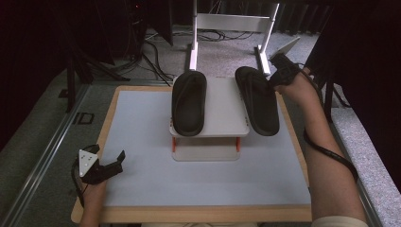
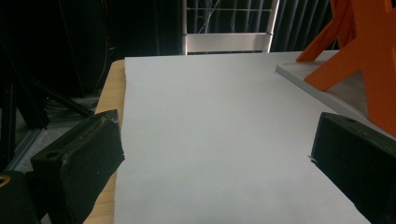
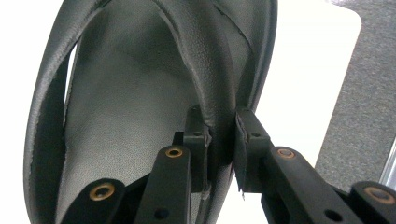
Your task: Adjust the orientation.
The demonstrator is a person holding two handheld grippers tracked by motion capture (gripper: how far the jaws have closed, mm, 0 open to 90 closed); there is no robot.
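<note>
My right gripper (image 3: 219, 140) pinches the strap of the right slipper (image 1: 257, 99) so I can move it; its sole hangs past the small shelf (image 1: 222, 111). The other slipper (image 1: 189, 101) lies flat there. My left gripper (image 1: 106, 165) rests wide open near the table (image 1: 189, 184) edge, waiting.

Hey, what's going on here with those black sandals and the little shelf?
A person is working with a handheld gripper in each hand. The right gripper is shut on the strap of the right sandal, which lies partly over the right edge of the small white rack at the table's far side. The left sandal lies flat on the rack's top. The left gripper is open, holding nothing, over the near left part of the table.
</note>
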